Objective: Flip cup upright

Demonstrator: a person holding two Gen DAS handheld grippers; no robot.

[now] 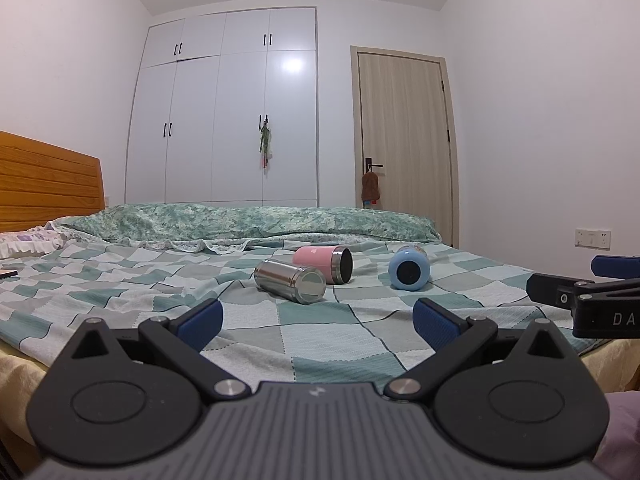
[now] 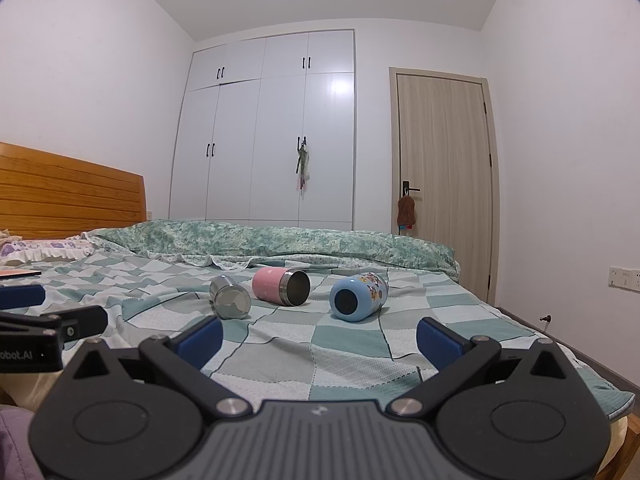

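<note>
The bed (image 1: pixel 120 280) spreads wide under its checked sheet, with open cloth between its near edge and the cups, and a rolled green quilt (image 2: pixel 280 244) along the far edge. Near the middle, toward that quilt, three cups lie on their sides: the steel cup (image 1: pixel 290 281) touching the pink cup (image 1: pixel 324 264), the blue cup (image 1: pixel 409 268) apart toward the right edge. My left gripper (image 1: pixel 318 320) and right gripper (image 2: pixel 319 338) hang over the near edge, fingers spread wide, holding nothing.
</note>
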